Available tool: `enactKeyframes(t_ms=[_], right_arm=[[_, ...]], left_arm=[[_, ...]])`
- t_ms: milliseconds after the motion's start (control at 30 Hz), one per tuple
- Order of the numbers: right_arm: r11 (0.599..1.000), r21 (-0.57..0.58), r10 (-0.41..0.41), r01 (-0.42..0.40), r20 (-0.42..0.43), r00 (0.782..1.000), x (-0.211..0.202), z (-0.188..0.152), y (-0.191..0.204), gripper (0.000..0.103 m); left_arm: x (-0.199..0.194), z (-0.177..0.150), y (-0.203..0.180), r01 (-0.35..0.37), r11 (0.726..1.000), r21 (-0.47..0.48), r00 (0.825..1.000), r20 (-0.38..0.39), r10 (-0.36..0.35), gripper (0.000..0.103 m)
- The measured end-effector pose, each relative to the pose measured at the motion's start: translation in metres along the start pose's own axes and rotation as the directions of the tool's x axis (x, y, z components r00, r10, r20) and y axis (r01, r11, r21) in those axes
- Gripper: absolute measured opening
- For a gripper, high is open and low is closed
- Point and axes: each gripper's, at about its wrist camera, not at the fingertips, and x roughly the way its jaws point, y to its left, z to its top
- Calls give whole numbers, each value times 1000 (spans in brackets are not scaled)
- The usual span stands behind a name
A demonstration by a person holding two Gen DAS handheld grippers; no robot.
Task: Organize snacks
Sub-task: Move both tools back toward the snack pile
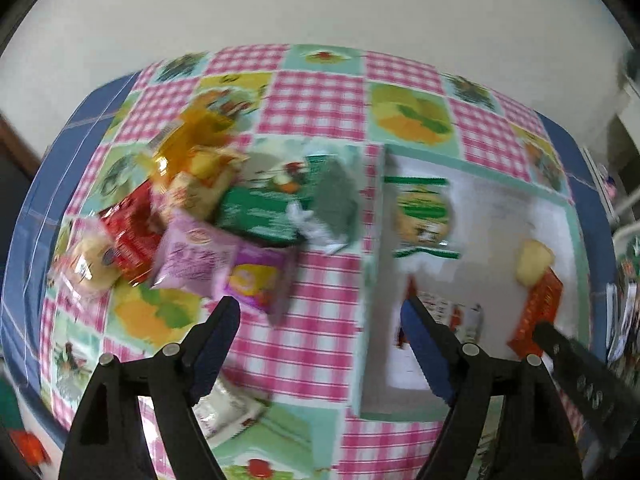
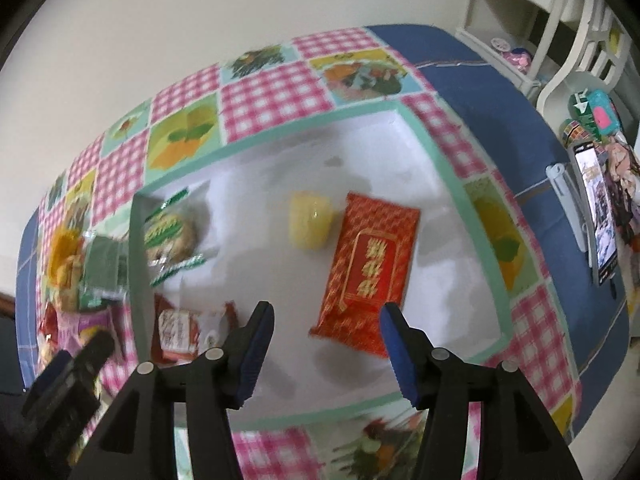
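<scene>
Snacks sit in two groups on the checked tablecloth. Left wrist view: loose pile at left w/ a pink packet, red packet, green packet and yellow wrapper, overlapping each other; a pale packet lies apart, just below the left gripper. That gripper hangs released over bare cloth, jaws wide apart, nothing between them, btwn the pile and the white tray. Frame is motion-blurred, so labels can't be read. Packets look like light, crinkly foil or film pouches: soft, slippery, prob. crushable contents, so best pinched across a flat sealed edge or a short side, not squeezed in the middle. Right wrist view: tray already holds a red-gold pouch, a yellow snack just beside it, a green-striped biscuit pack at the left wall, and a red-white packet near the front. Right gripper hovers over the tray, jaws parted and empty, the red-gold pouch's near end just ahead of them. That pouch looks flat, wide and floppy; grab by a narrow end seam.
</scene>
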Motion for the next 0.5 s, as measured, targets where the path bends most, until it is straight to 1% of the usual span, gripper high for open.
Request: enactKeyframes(t_ms=[133,300,333,367,400,433,467,500], right_arm=[[1000,-25,-5,4,-20,1000,-3,-11,13,59],[998,-56,1,-1,-5,1000,-9,-17,25,59],[998,-61,1,-1,0,1000,-10,-18,27,62],[998,-63,2,-2,5,1000,-10,-18,28,69],[998,-65,2,-1,10,1000,-11,-18,29,74],[998,-67,0,1,13,1000,-10,-18,30,83],[998,-70,-2,3,15,1000,-10,-18,32,87],[997,-73,-5,6,16,1000,-10,-18,33,89]], left_arm=[[2,1,19,-6,998,-54,1000,-12,6,83],[-1,1,25,-9,998,-66,1000,-3,9,83],[-1,1,25,-12,998,-67,1000,-1,12,87],[-1,1,26,-17,997,-69,1000,1,17,92],[-1,1,27,-25,997,-72,1000,4,25,95],[-1,1,27,-30,997,-74,1000,6,31,96],[-1,1,28,-38,996,-76,999,8,39,96],[0,1,29,-44,996,-78,999,8,45,96]])
